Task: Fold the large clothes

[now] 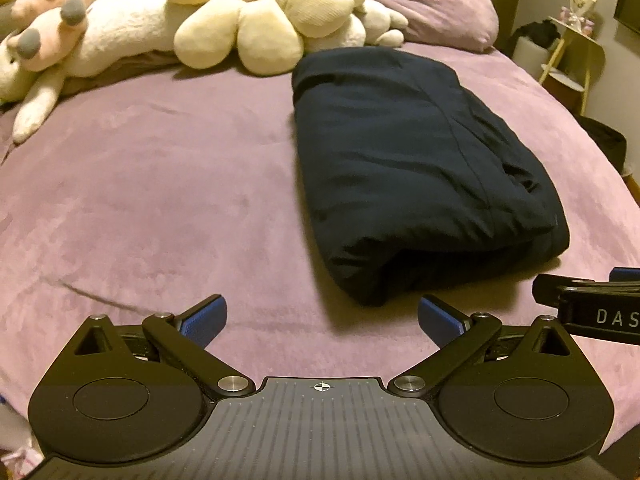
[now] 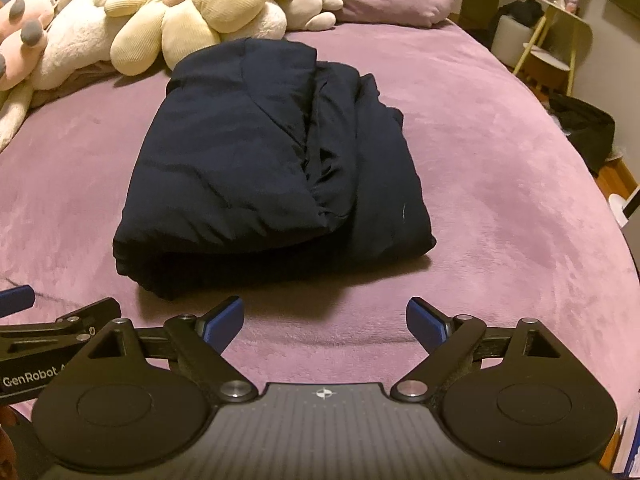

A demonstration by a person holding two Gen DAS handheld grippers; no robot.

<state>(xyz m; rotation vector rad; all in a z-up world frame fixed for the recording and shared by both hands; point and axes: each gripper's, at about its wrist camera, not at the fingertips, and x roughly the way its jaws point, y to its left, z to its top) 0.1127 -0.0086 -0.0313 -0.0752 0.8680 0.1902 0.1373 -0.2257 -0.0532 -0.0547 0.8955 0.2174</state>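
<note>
A dark navy padded garment [image 1: 416,168] lies folded into a thick bundle on the purple bed cover [image 1: 160,200]. In the right wrist view the same garment [image 2: 264,172] sits straight ahead, its loose layers on the right side. My left gripper [image 1: 322,318] stands open above the cover, just short of the bundle's near corner, with nothing between its blue pads [image 1: 204,322]. My right gripper [image 2: 324,322] is open too, hovering short of the bundle's near edge and empty. Each gripper shows at the edge of the other's view.
Cream and pink plush toys [image 1: 200,28] are heaped at the head of the bed beside a purple pillow [image 1: 436,8]. Past the bed's right edge stand a pale yellow side table [image 2: 560,36] and a dark bin [image 2: 584,128]. Bare purple cover [image 2: 500,200] flanks the garment.
</note>
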